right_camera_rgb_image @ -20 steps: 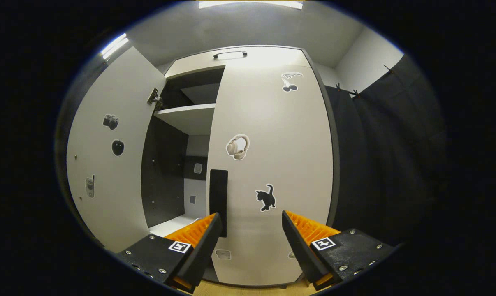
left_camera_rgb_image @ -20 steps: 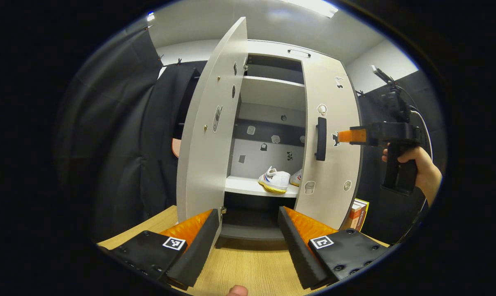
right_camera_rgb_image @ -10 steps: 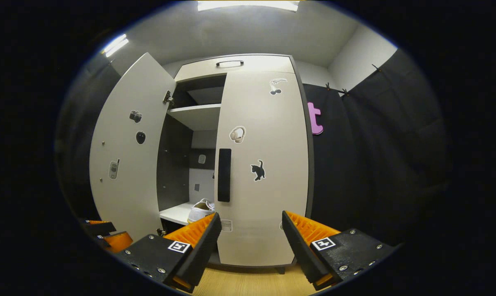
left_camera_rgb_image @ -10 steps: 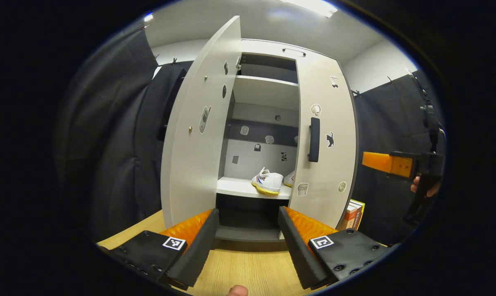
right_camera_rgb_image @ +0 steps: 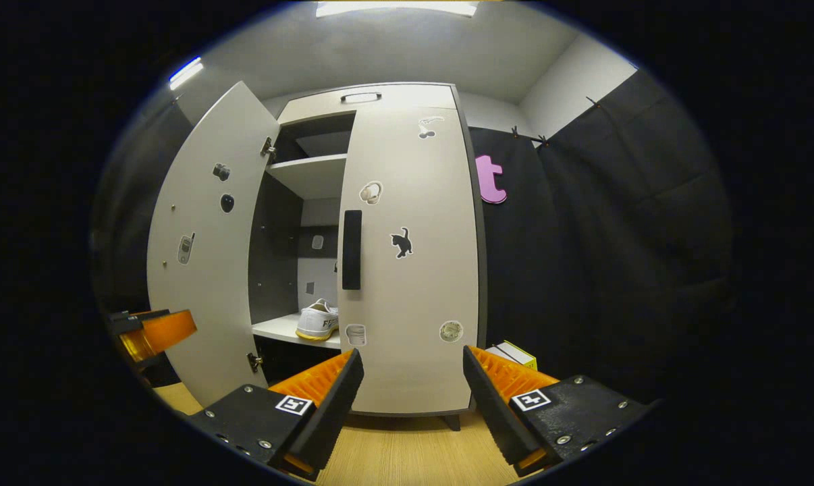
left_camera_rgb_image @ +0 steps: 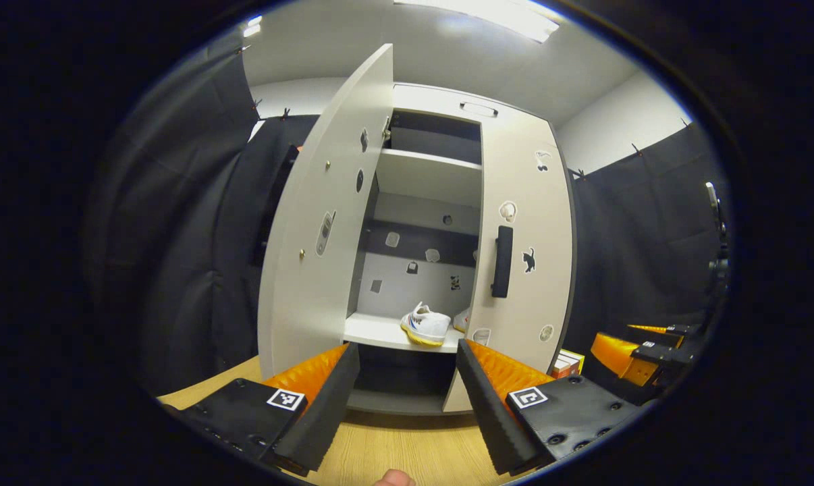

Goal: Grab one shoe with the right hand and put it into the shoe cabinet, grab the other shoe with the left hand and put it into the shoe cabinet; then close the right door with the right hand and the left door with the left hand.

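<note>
A: How far is the task now?

B: Both white sneakers (left_camera_rgb_image: 426, 324) sit on the shelf (left_camera_rgb_image: 380, 332) in the shoe cabinet (right_camera_rgb_image: 373, 108), ahead of the left claw (left_camera_rgb_image: 407, 398), a bit above its tips. Right door (right_camera_rgb_image: 414, 270) looks closed, straight in front of the right claw (right_camera_rgb_image: 412, 405).

A: And what is left?

B: Left door (left_camera_rgb_image: 319, 223) is wide open, ahead-left of left claw. Both claws are spread apart, w/ nothing between.

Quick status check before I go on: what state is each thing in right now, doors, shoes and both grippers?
Right door: closed.
Left door: wide open.
Shoes: on the cabinet's lower shelf, side by side, the right one partly hidden by the right door.
Left gripper: open, empty.
Right gripper: open, empty.
</note>
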The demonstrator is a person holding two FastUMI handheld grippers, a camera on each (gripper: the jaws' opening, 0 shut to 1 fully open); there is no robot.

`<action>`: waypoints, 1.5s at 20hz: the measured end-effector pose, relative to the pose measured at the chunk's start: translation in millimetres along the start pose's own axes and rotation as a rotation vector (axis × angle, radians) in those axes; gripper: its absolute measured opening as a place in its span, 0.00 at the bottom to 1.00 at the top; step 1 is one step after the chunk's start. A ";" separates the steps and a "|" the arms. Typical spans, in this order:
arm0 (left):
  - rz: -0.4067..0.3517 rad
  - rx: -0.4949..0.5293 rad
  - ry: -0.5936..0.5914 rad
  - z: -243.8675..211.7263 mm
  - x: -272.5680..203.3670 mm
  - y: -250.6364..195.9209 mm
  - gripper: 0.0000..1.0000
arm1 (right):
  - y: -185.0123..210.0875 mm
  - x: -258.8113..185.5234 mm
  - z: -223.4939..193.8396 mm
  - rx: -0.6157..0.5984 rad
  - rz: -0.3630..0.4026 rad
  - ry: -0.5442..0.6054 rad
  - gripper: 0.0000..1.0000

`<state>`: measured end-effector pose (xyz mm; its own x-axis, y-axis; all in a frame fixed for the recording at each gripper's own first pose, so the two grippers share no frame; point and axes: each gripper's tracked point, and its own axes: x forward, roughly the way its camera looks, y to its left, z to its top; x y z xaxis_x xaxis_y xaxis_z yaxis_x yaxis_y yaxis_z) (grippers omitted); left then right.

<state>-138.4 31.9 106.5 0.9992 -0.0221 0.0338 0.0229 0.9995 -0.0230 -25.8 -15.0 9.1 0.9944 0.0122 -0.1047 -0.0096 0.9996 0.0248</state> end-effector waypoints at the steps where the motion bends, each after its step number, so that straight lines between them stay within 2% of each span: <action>1: 0.011 -0.001 -0.024 15.6 -1.6 7.2 0.95 | -0.2 0.4 -3.9 0.007 0.000 0.006 0.92; 4: 0.103 -0.031 -0.092 60.8 -6.0 51.8 0.94 | 0.6 4.0 -14.0 0.022 0.009 0.031 0.92; 7: 0.222 0.001 -0.113 91.3 -7.1 112.8 0.93 | -0.5 7.5 -18.4 0.041 0.009 0.043 0.92; 9: 0.296 0.023 -0.104 100.3 0.5 148.3 0.95 | -1.6 7.3 -18.1 0.050 0.005 0.040 0.92; 12: 0.342 0.042 -0.061 94.4 20.0 181.7 0.94 | -3.5 4.9 -17.4 0.046 0.003 0.039 0.92; 18: 0.347 -0.006 -0.040 84.0 43.8 201.5 0.94 | -15.1 -0.4 -16.6 0.037 -0.030 0.038 0.92; 21: 0.343 -0.004 -0.049 83.6 45.3 197.0 0.94 | -18.9 -1.7 -16.6 0.040 -0.037 0.039 0.92; 25: 0.330 0.057 -0.049 85.8 43.6 183.9 0.94 | -15.2 0.8 -18.2 0.046 -0.019 0.043 0.92; 28: 0.317 0.064 -0.050 85.1 44.8 175.1 0.93 | -11.4 0.8 -18.7 0.049 -0.001 0.045 0.92; 29: 0.306 0.060 -0.051 84.1 45.3 170.1 0.90 | -10.7 0.8 -18.6 0.049 0.003 0.046 0.92; 30: 0.290 0.055 -0.047 83.4 46.2 164.4 0.93 | -10.9 1.0 -18.7 0.047 0.005 0.047 0.92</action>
<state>-91.2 197.2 187.6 0.9611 0.2644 0.0795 -0.2664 0.9637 0.0154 -26.6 -25.4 -9.9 0.9884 0.0193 -0.1507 -0.0085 0.9974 0.0718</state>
